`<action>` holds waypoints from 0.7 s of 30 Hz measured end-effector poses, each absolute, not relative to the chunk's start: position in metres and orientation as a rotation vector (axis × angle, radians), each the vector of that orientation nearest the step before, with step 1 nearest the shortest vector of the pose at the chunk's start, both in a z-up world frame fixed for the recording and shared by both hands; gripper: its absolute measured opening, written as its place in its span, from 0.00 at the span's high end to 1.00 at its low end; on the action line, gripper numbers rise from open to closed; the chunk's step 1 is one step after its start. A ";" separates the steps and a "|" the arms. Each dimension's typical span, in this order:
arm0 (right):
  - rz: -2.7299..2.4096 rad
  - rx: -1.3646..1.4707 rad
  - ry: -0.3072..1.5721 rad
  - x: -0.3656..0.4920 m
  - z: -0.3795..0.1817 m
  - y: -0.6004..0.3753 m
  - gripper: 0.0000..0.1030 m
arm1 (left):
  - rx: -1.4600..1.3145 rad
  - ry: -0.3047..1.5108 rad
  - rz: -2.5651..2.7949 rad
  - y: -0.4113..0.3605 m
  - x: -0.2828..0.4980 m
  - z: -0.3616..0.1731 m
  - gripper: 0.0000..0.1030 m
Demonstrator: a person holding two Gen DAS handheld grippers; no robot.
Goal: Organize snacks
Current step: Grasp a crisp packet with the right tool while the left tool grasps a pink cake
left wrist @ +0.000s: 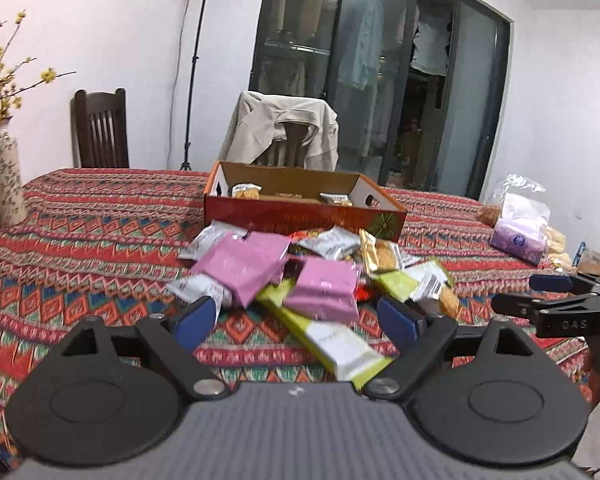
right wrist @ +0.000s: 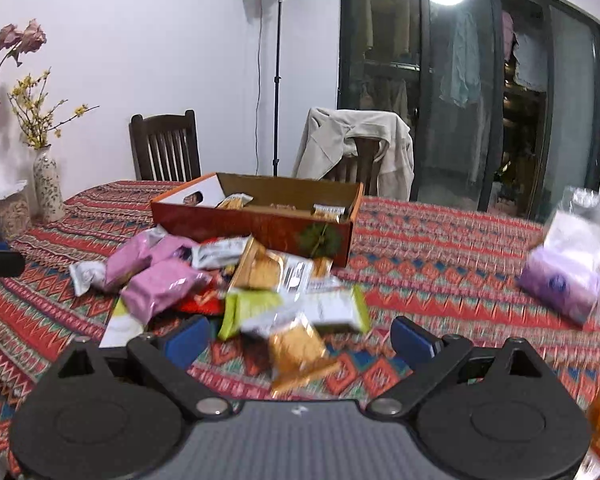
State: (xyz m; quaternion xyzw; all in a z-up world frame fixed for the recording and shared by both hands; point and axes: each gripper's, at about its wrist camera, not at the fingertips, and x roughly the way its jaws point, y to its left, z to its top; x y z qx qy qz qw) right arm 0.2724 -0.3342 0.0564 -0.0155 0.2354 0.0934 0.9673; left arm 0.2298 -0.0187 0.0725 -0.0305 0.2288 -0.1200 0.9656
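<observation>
While you hold both tools low over the table (left wrist: pixel 80 216), your left gripper (left wrist: pixel 300 320) has its fingers wide apart, holding nothing, with a long green and white bar (left wrist: pixel 332 340) lying between them. Your right gripper (right wrist: pixel 300 338) is wide too, empty, just behind an orange snack pack (right wrist: pixel 300 354). The snack pile (right wrist: pixel 204 280) sits in front of the red box (right wrist: pixel 260 224), touching it.

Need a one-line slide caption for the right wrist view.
Open right tool poised over a pile of snack packets before the red cardboard box.
</observation>
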 end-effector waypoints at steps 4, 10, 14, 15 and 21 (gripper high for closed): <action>0.210 0.030 0.480 0.255 0.039 -0.338 0.05 | -0.031 0.494 -0.217 -0.027 0.225 0.062 0.13; 0.205 0.039 0.492 0.249 0.024 -0.347 0.05 | -0.005 0.526 -0.215 -0.046 0.234 0.050 0.13; 0.211 0.036 0.506 0.260 0.018 -0.350 0.05 | 0.005 0.542 -0.222 -0.057 0.247 0.045 0.13; 0.218 0.035 0.507 0.263 0.018 -0.350 0.05 | 0.013 0.544 -0.228 -0.060 0.253 0.043 0.13; 0.253 0.029 0.527 0.290 0.011 -0.349 0.05 | 0.072 0.554 -0.278 -0.079 0.290 0.034 0.10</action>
